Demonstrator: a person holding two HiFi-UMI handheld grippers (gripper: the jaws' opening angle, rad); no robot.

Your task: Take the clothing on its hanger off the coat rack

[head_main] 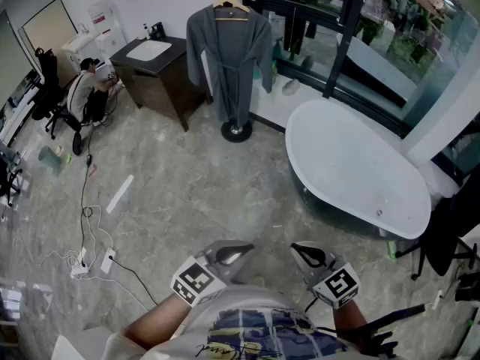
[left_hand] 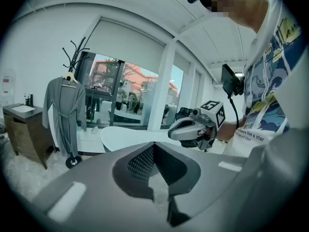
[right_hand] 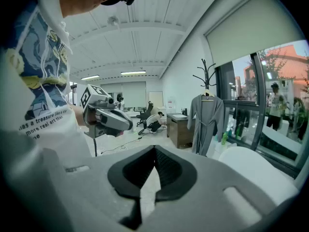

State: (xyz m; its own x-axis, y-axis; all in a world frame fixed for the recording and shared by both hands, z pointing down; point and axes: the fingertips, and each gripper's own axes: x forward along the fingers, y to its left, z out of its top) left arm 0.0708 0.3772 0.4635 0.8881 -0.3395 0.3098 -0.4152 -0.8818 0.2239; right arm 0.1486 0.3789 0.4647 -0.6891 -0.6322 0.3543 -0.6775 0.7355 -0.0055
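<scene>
A grey robe (head_main: pixel 229 58) hangs on a wooden hanger (head_main: pixel 230 6) from a black coat rack (head_main: pixel 236 132) at the far side of the room. It also shows in the left gripper view as the robe (left_hand: pixel 63 115) and in the right gripper view as the robe (right_hand: pixel 206 122). Both grippers are held close to the person's body, far from the rack. My left gripper (head_main: pixel 225 257) (left_hand: pixel 154 146) is shut on nothing. My right gripper (head_main: pixel 307 255) (right_hand: pixel 154 151) is shut and empty too. Each gripper shows in the other's view.
A white bathtub (head_main: pixel 352 171) stands right of the rack, by a glass wall. A dark vanity cabinet (head_main: pixel 154 70) with a sink is left of the rack. A seated person (head_main: pixel 86 88), cables and a power strip (head_main: pixel 82 265) are at the left. A black chair (head_main: pixel 450 231) stands right.
</scene>
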